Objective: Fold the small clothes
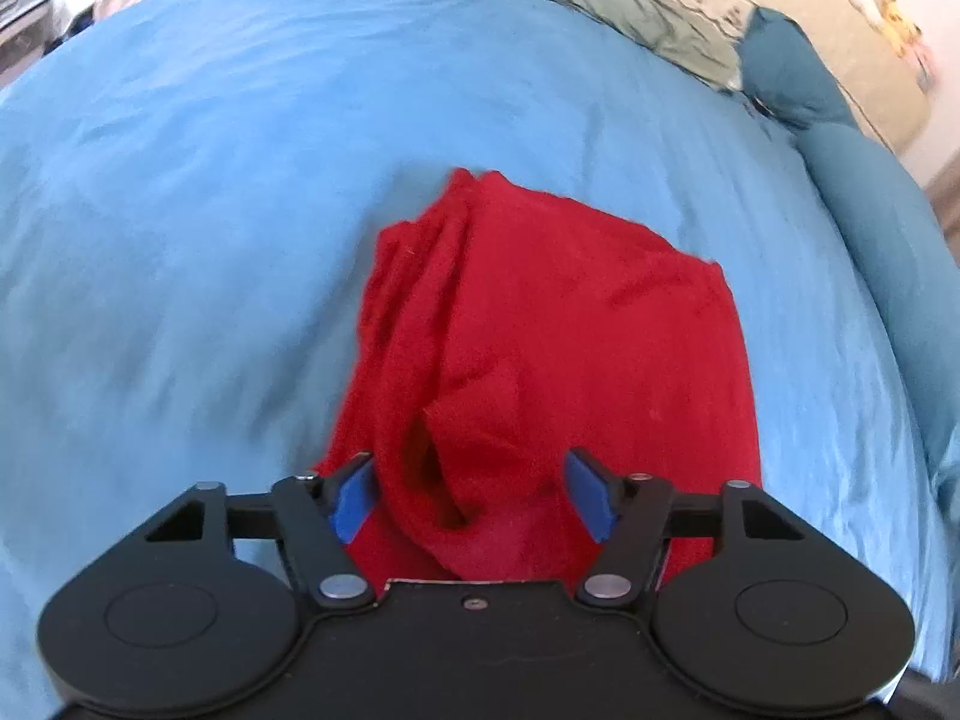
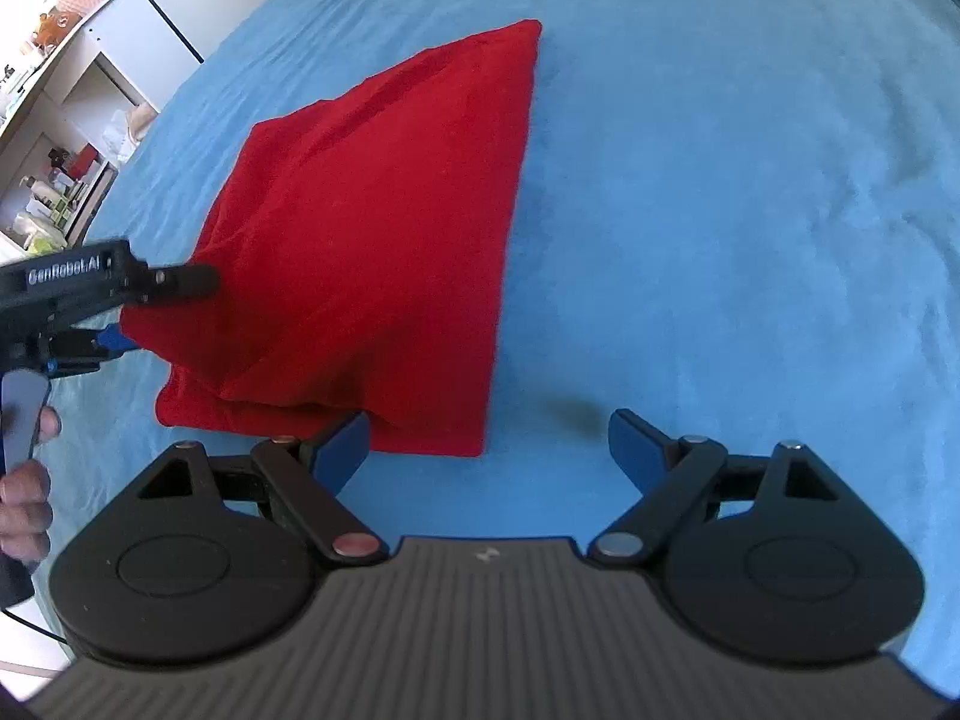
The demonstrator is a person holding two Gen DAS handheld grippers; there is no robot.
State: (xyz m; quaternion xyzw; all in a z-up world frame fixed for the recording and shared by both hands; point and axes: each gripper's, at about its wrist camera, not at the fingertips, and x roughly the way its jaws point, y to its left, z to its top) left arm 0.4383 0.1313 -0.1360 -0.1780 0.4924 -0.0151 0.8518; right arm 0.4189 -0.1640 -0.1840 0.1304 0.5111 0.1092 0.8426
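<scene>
A small red garment (image 1: 540, 324) lies partly folded on the blue bed sheet (image 1: 210, 180). In the left wrist view my left gripper (image 1: 471, 492) is open, its blue pads on either side of a bunched red fold at the garment's near edge. In the right wrist view the garment (image 2: 372, 228) lies ahead and to the left. My right gripper (image 2: 489, 450) is open and empty just off its near right corner, the left pad beside the hem. The left gripper (image 2: 150, 312) shows at the garment's left edge, jaws apart around the raised cloth.
Pillows and a patterned blanket (image 1: 750, 12) lie at the far right of the bed. A dark teal cushion (image 1: 792, 72) sits beside them. White shelves with small items (image 2: 60, 120) stand beyond the bed's left edge. A hand (image 2: 24, 480) holds the left gripper's handle.
</scene>
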